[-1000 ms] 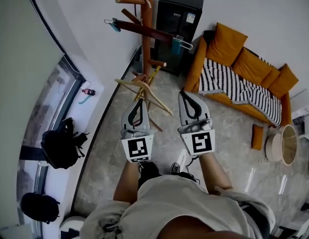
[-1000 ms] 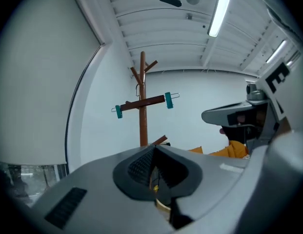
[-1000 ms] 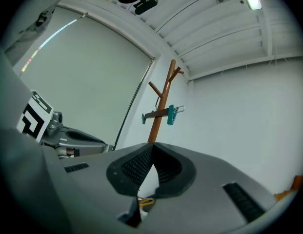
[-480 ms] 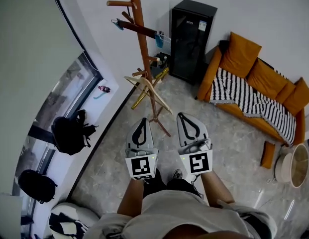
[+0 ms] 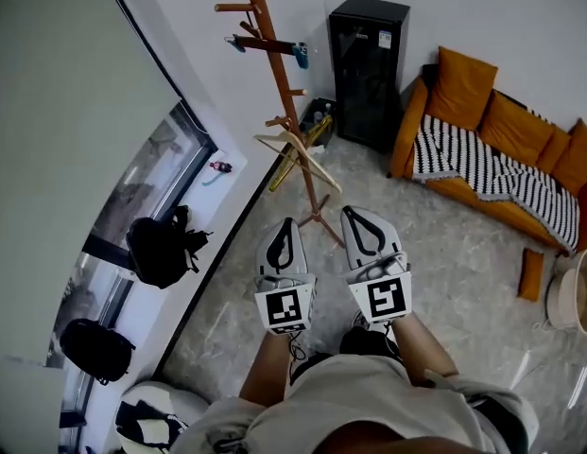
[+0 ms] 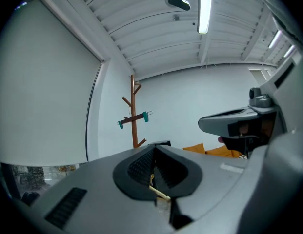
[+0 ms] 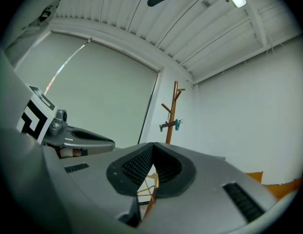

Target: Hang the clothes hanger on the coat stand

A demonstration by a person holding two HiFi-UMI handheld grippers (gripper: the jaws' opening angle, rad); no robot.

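Note:
A brown wooden coat stand (image 5: 272, 69) rises by the white wall, with a cross bar that carries blue clips. A pale wooden clothes hanger (image 5: 299, 155) hangs from one of its low pegs. My left gripper (image 5: 286, 227) and right gripper (image 5: 362, 216) are side by side over the floor, short of the stand's foot, both shut and holding nothing. In the left gripper view the coat stand (image 6: 134, 116) is far off beyond the shut left gripper (image 6: 153, 150). The right gripper view shows the coat stand (image 7: 171, 116) past the shut right gripper (image 7: 152, 145), and a bit of the hanger (image 7: 150, 182) through the jaw gap.
A black cabinet (image 5: 369, 60) stands right of the stand. An orange sofa (image 5: 501, 126) with a striped blanket (image 5: 482, 173) lines the right wall. An orange cushion (image 5: 530, 274) and a round basket (image 5: 577, 291) sit on the floor. Black backpacks (image 5: 161, 249) lie along the window at left.
Both grippers have drawn back from the coat stand, which now looks farther off. The hanger stays on its peg. Both jaws stayed shut.

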